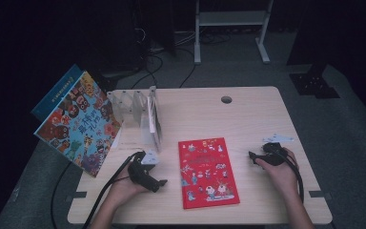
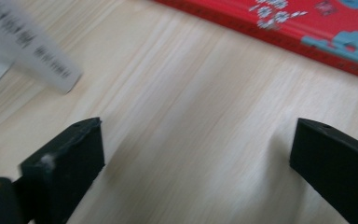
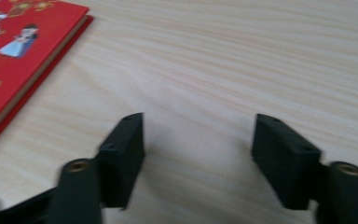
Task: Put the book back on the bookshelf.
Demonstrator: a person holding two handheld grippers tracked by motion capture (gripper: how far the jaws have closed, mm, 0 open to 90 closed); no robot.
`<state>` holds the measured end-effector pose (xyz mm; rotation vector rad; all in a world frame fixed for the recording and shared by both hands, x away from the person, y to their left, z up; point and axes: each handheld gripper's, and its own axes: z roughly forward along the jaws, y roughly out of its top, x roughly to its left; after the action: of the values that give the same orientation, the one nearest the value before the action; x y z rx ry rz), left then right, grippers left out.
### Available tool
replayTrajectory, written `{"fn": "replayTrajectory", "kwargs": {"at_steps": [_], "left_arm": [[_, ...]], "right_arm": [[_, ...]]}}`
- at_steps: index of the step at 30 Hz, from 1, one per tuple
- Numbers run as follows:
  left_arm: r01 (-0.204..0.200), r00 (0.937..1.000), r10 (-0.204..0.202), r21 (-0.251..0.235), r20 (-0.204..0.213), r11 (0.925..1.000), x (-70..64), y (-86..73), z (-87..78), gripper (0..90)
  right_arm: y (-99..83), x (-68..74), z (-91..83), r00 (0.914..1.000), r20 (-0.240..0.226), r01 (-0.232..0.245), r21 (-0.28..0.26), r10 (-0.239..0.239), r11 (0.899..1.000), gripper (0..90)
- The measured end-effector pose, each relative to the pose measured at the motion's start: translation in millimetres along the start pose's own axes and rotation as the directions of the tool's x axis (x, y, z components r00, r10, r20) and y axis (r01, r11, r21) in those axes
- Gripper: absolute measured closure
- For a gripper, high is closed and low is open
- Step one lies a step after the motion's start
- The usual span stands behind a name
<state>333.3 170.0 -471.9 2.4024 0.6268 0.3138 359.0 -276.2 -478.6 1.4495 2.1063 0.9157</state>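
A: Left gripper [image 1: 159, 182] state?
B: Fingers [image 2: 70, 158] spread wide, nothing between them, over bare desk [image 1: 252, 109], lower left of centre in the high view.
A: Right gripper [image 1: 252, 156]?
B: Same, released and empty, right of centre.
A: Red book [image 1: 208, 171]?
B: Flat at lower centre, between both grippers, untouched. Clear book rack [image 1: 136, 107] and a propped colourful picture book [image 1: 78, 123] upper left.

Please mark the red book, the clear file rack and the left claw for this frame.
red book [image 1: 208, 172], high view, middle of its front cover.
clear file rack [image 1: 134, 107], high view, on its transparent dividers.
left claw [image 2: 193, 154], left gripper view, midway between its two open black jaws, over bare tabletop.
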Motion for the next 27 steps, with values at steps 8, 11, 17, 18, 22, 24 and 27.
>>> {"fn": "replayTrajectory", "kwargs": {"at_steps": [8,11,17,18,22,24,27], "left_arm": [[-0.05,0.9977,0.051,-0.018,0.044,0.9986,-18.5,18.4,14.4,0.0],[-0.06,0.9965,0.061,-0.02,0.057,0.998,-23.5,24.1,21.1,0.0],[-0.04,0.9967,0.044,-0.058,0.068,0.9975,-24.1,30.9,22.7,0.0],[-0.041,0.9965,0.045,-0.06,0.07,0.9974,-24.2,31.7,23.1,0.0],[-0.037,0.9955,0.043,-0.075,0.084,0.9965,-26.1,34.0,27.3,0.0],[-0.035,0.9948,0.043,-0.08,0.093,0.9962,-27.5,36.6,30.2,0.0],[-0.035,0.9933,0.044,-0.086,0.107,0.9957,-30.3,41.2,35.1,0.0]], "right_arm": [[13.8,22.0,-8.3,0.9864,-0.163,0.022,0.013,-0.02,1.0,41.6],[19.3,32.0,-7.1,0.9729,-0.228,0.05,0.045,-0.038,0.998,43.5],[28.2,41.5,-4.2,0.9537,-0.296,0.084,0.09,-0.054,0.992,48.0],[30.5,42.5,-4.0,0.951,-0.304,0.087,0.096,-0.055,0.992,48.6],[39.8,45.4,-3.0,0.9411,-0.335,0.093,0.121,-0.048,0.988,50.1],[44.9,45.0,-0.1,0.9351,-0.352,0.098,0.153,-0.039,0.983,52.2],[48.3,43.6,2.8,0.9291,-0.369,0.093,0.183,-0.02,0.979,53.7]]}}
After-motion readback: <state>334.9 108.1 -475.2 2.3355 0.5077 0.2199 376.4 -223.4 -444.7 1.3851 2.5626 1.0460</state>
